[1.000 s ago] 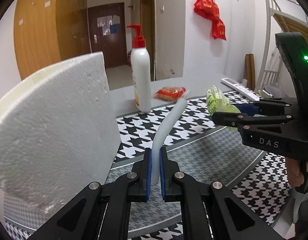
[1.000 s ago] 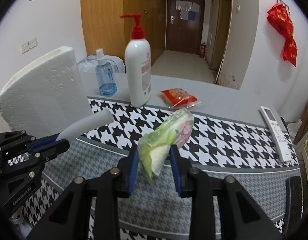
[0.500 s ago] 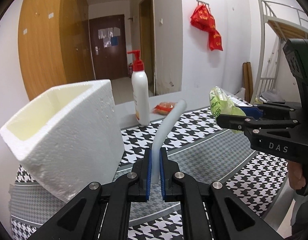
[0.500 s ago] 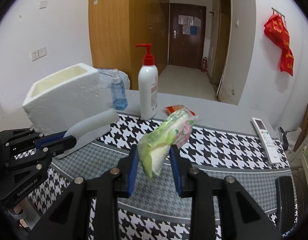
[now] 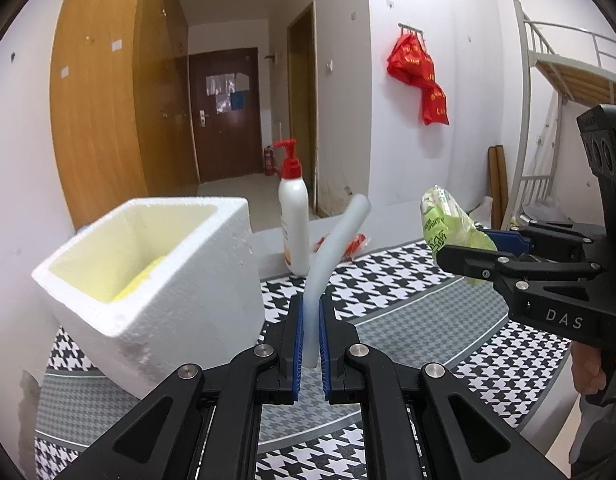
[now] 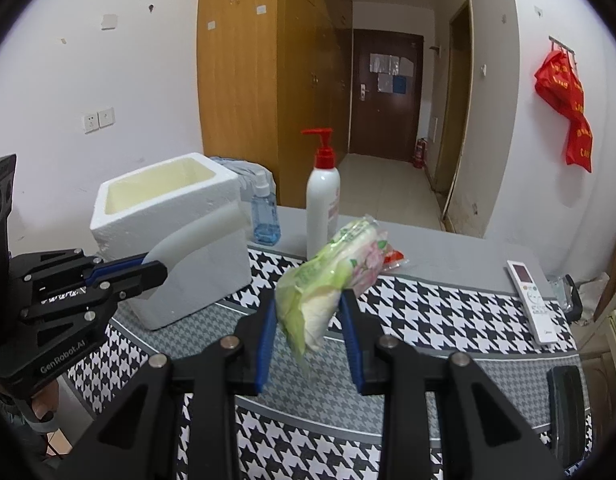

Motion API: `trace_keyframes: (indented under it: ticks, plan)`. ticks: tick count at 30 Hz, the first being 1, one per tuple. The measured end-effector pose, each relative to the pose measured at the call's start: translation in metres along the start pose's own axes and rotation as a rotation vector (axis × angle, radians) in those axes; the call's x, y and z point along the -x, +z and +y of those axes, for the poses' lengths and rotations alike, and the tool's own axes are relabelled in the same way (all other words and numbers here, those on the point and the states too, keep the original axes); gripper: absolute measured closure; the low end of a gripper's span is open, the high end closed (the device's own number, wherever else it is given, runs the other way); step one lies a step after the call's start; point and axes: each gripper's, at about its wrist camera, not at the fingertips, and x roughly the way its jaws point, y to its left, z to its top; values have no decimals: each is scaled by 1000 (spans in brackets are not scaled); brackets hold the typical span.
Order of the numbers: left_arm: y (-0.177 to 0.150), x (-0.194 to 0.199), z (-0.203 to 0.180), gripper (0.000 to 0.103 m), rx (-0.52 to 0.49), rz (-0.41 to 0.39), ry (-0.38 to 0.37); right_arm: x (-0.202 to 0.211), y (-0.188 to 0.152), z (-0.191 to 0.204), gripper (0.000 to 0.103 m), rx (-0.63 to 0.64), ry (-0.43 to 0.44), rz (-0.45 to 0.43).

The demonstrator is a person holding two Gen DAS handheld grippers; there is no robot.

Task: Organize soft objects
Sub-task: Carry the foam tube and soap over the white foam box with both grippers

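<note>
Two hand-held tongs hover above a bench (image 6: 448, 256) covered by a black-and-white houndstooth cloth (image 6: 436, 312). The landmark is a white foam box (image 5: 167, 280), open at the top, standing on the cloth with something yellow inside.

The left tongs (image 5: 311, 344) are nearly closed, their blue pads pinching the lower end of a pale foam sheet (image 5: 336, 248). Seen edge-on from the left wrist camera, the sheet rises from the pads and bends to the right, just right of the box. From the right wrist camera, the left tongs (image 6: 153, 264) show the same sheet (image 6: 203, 236) held against the front face of the box (image 6: 167, 236), below its rim.

The right tongs (image 6: 310, 320) are partly open and grip a soft green plastic packet (image 6: 332, 276) with a pink floral print. It is held in the air, well to the right of the box. From the left wrist camera the right tongs (image 5: 468, 246) and packet (image 5: 448, 220) sit at about the height of the box's rim.

Behind and right of the box stands a white pump bottle (image 6: 323, 208) with a red pump. A small blue spray bottle (image 6: 264, 216) stands just behind the box. A red snack wrapper (image 5: 354, 244) lies near the pump bottle. A white remote (image 6: 534, 300) lies far right of the box at the cloth's edge.
</note>
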Motion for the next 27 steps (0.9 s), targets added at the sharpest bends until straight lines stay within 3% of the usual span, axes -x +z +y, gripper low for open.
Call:
trace_keyframes:
  ticks: [27]
  plan:
    - [20,32,12,95,8,-94,51,24,17,17,67,31,41,-85]
